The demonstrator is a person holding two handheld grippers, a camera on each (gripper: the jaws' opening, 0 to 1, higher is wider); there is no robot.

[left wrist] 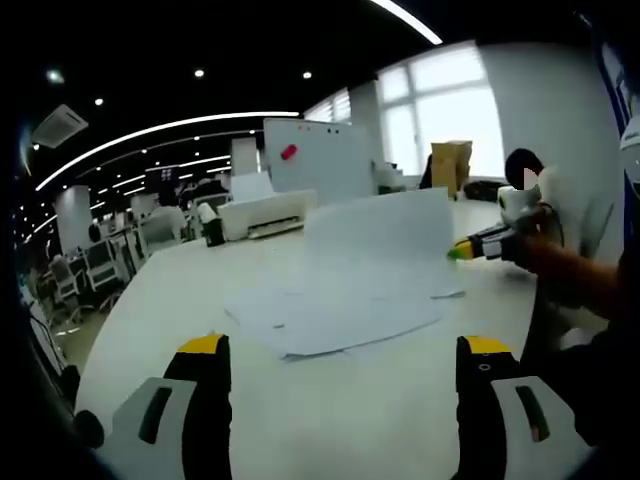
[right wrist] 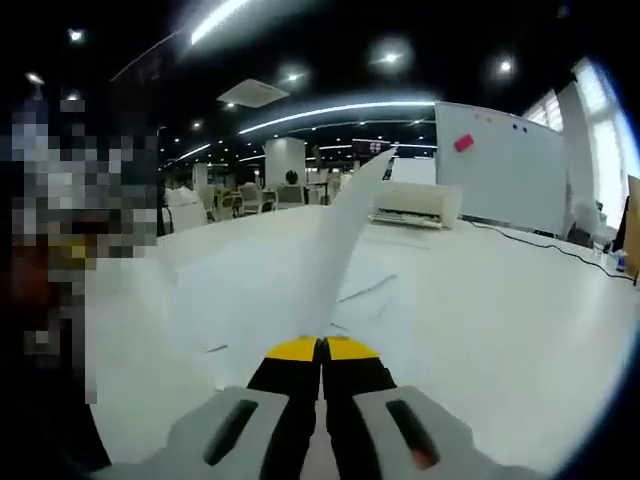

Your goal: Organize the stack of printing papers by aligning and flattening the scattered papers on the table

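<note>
Large white oval table (left wrist: 330,420) takes up most of both views, open-plan office behind it.

White freestanding whiteboard (left wrist: 318,155) stands past the far edge of the table, a pink/red magnet (left wrist: 289,152) stuck on it; same board in the right gripper view (right wrist: 505,160).

White desktop printer (left wrist: 265,213) sits on the table in front of the whiteboard; in the right gripper view it's at (right wrist: 418,203).

Loose stack of white printing papers (left wrist: 345,310) lies mid-table, fanned out and misaligned, edges not flush.

One white sheet (left wrist: 380,235) is lifted up off the stack, standing near upright on its right side. In the right gripper view the same sheet (right wrist: 340,250) rises from the jaws, curved, edge-on to the camera.

Right gripper (right wrist: 322,350): yellow-tipped black jaws pressed together, pinching the lower edge of the lifted sheet. In the left gripper view it comes in from the right (left wrist: 462,250), held in a person's hand (left wrist: 540,250), tip at the sheet's right edge.

Left gripper (left wrist: 345,350): yellow-tipped black jaws spread wide, nothing between them, low over bare table, near the close edge of the stack but not touching it.
</note>
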